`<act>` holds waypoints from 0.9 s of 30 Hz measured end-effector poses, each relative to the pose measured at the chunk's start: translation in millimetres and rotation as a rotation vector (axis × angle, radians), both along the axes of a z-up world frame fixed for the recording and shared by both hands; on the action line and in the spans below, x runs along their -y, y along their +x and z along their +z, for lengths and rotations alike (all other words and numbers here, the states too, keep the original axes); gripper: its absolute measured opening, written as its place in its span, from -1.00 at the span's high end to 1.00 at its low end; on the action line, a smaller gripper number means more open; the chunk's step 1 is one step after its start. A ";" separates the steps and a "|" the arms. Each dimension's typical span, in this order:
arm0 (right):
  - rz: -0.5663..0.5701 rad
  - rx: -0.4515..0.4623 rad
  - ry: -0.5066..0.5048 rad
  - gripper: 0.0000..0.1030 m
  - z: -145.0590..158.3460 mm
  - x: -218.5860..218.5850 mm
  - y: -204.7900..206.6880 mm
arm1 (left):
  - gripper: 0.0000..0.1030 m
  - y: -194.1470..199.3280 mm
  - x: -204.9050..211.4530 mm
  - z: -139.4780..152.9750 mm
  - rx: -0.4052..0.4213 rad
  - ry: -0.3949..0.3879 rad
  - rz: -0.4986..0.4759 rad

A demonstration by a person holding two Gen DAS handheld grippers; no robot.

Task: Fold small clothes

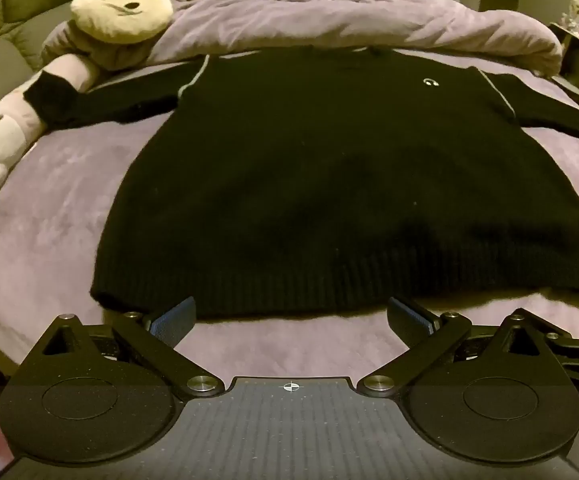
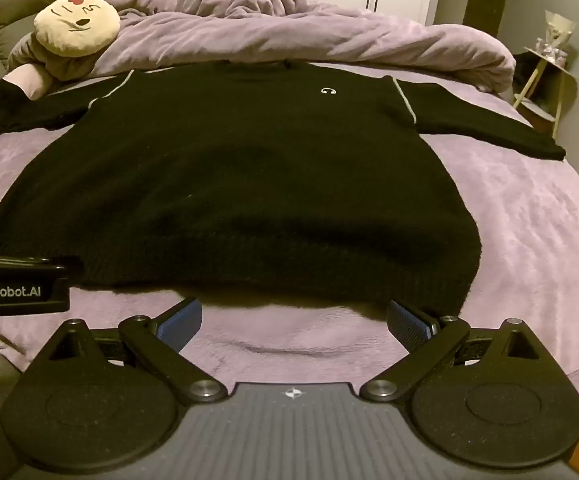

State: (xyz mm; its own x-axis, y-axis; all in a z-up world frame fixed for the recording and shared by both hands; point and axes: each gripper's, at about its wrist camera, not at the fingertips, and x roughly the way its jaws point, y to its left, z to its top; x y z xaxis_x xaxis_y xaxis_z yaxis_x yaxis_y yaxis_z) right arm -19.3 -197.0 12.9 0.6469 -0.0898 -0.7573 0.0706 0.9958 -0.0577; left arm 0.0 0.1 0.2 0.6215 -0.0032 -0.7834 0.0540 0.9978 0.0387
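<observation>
I see the black sweater [image 1: 329, 184] spread flat on the bed [image 1: 49, 220]; it looks soft, thick and floppy. Both left gripper [image 1: 291, 318] and right gripper [image 2: 294, 320] fingers stand apart, empty; I'd pinch the ribbed hem [image 1: 289, 292].

A black sweater [image 2: 225, 184] is laid flat on the purple bed [image 2: 529, 232], sleeves spread to both sides. The right gripper [image 2: 293, 320] is held just before its hem, jaws wide apart with nothing between. The left gripper [image 2: 13, 284] is seen at the left edge.
</observation>
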 end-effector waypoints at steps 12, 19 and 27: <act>0.003 0.001 0.014 -0.92 -2.3 -5.7 -3.6 | -1.00 -2.2 -0.2 -6.8 0.001 0.010 -0.013; 0.004 -0.005 0.028 -0.92 -0.1 0.0 -2.4 | -1.00 -1.4 2.5 -4.3 -0.006 0.013 -0.013; 0.005 0.005 0.026 -0.92 -0.8 -0.3 -4.9 | -1.00 -2.0 2.8 -4.5 -0.007 0.013 -0.011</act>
